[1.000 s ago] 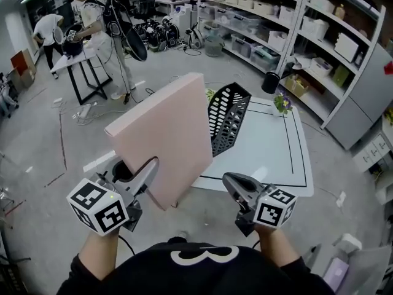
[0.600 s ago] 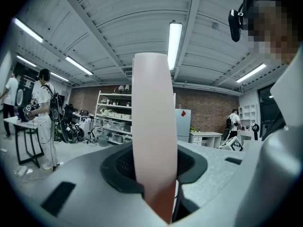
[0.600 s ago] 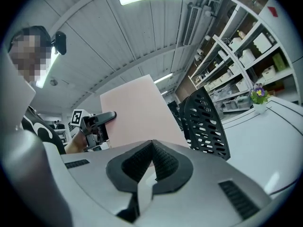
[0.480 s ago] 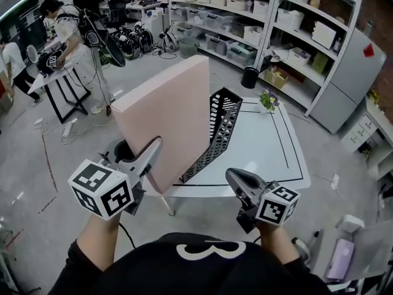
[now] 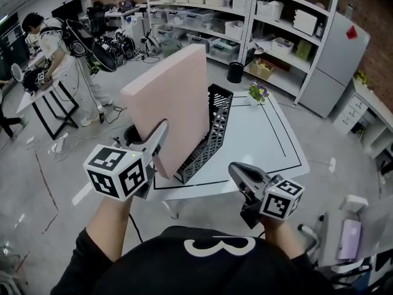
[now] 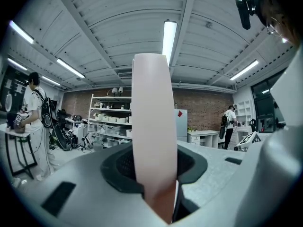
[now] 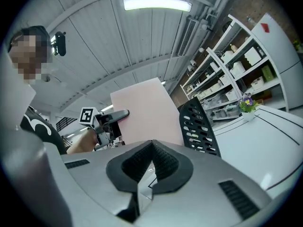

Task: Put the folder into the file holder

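**One pink folder held up by the file holder**

There is one white table (image 5: 264, 146) with a black line round its top. One black file holder (image 5: 212, 143) full of holes stands at the near left corner of the table. One small pot of flowers (image 5: 256, 93) sits at the far edge, well apart from the holder.

There is one folder (image 5: 175, 103). It is pink and flat, and it is up in the air, tilted. Its lower part is in front of the left side of the file holder. I cannot tell if it touches the holder.

There are two grippers. The left gripper (image 5: 161, 135) has the folder. Its jaws are partway apart and press on the two flat sides of the folder near the lower left corner. In the left gripper view the folder stands on edge right between the jaws.

The right gripper (image 5: 237, 172) is at the near edge of the table, to the right of the holder. Its jaws are closed together and hold nothing.

One person in a white top (image 5: 44, 39) stands far off on the left by a small table with black legs.
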`<state>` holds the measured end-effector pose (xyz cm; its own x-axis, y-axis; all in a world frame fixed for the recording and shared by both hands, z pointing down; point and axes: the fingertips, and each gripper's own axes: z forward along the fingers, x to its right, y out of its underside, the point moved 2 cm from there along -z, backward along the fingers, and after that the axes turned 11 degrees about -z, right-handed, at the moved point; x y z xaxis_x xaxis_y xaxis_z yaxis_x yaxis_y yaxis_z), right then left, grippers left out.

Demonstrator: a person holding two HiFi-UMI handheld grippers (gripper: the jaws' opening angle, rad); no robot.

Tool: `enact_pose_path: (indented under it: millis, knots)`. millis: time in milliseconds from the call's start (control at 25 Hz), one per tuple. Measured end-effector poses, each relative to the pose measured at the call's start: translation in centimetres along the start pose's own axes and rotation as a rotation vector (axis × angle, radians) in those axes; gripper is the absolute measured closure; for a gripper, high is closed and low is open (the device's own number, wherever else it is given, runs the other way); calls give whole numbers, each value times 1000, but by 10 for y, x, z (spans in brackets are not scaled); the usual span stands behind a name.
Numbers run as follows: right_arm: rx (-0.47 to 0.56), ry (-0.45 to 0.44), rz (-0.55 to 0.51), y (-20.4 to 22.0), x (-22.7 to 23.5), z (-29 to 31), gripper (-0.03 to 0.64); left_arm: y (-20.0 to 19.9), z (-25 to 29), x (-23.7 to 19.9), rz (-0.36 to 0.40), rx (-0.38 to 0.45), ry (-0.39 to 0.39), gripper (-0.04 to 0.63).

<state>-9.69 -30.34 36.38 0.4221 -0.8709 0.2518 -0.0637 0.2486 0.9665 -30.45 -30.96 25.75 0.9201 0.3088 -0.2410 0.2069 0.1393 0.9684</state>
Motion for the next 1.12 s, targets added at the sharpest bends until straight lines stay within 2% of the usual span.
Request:
enact_pose_path:
  millis: [600,880,1120]
  knots:
    - [-5,126,12,17,2,-3,612,19,59,1,69,-2,53,446]
    - [-13,170,35,30,4,-8,612,34,64,-6,69,10,60,446]
    - [-14,208,66,44,8,-17,612,62,66,-9,44,-2,79,446]
